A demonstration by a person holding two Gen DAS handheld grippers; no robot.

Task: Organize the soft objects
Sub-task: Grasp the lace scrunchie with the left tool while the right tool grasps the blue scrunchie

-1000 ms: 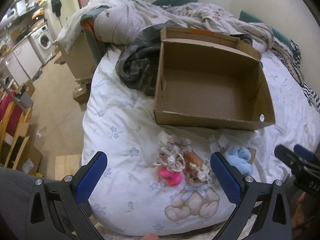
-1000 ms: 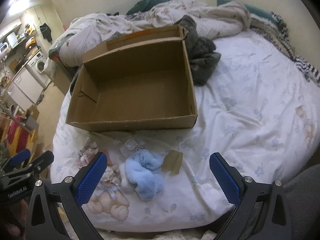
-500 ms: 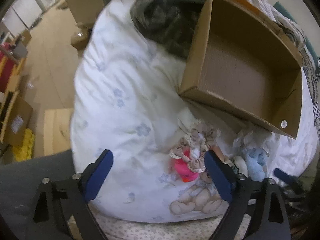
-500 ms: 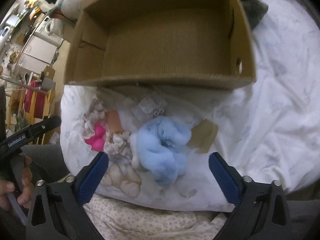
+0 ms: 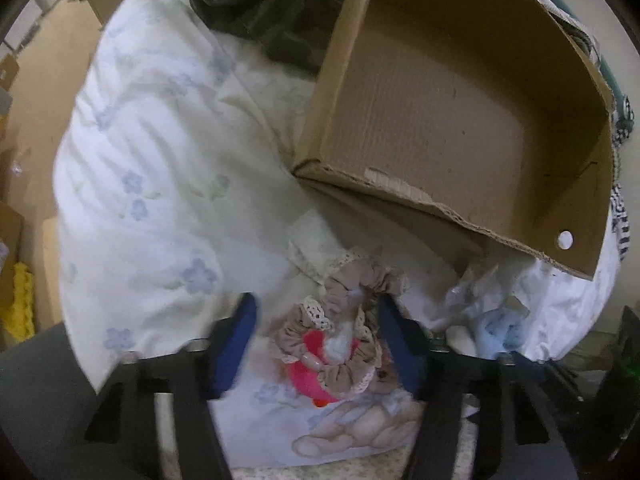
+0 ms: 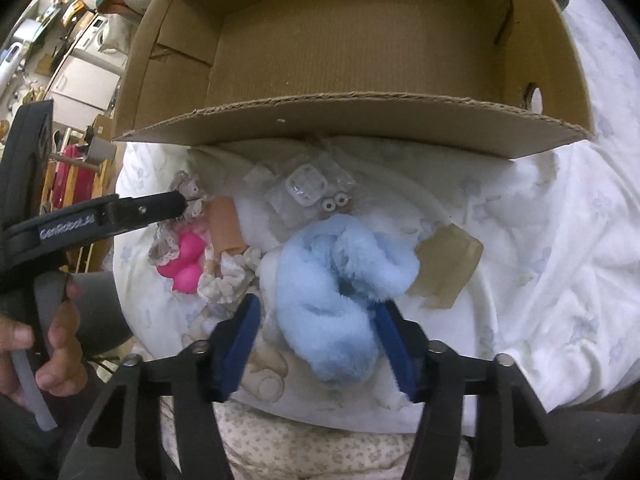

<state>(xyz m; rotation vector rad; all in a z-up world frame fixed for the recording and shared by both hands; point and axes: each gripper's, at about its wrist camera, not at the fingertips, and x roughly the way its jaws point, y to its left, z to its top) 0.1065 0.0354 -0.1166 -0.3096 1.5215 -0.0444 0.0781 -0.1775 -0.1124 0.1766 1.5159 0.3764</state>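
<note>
Left wrist view, L to R: white floral duvet (image 5: pixel 152 152) fills the left, dark crumpled cloth (image 5: pixel 272 20) up top, open cardboard box (image 5: pixel 460 112) w/ bare floor to the upper right. Left gripper (image 5: pixel 316 344) points down at the duvet, jaws closing w/ a beige lace-edged scrunchie (image 5: pixel 348 320) and a pink soft toy (image 5: pixel 310 376) between the blue pads (image 5: pixel 236 344) — right pad looks to touch the scrunchie's edge, left pad apart from it, so not yet a pinch. Clear plastic wrap (image 5: pixel 476 284) and a bit of blue fluff lie further right, just below the box's near wall.

Right wrist view, L to R: a hand (image 6: pixel 48 344) on the other gripper's handle at far left, its black finger reaching the scrunchie pile beside the pink toy. Right gripper (image 6: pixel 316 344) is over the blue fluffy item (image 6: pixel 340 280), jaws closing around its lower end; right pad brushes the fluff, left pad stands clear. Tan card tag (image 6: pixel 444 268) just right of the fluff, box right behind.
</note>
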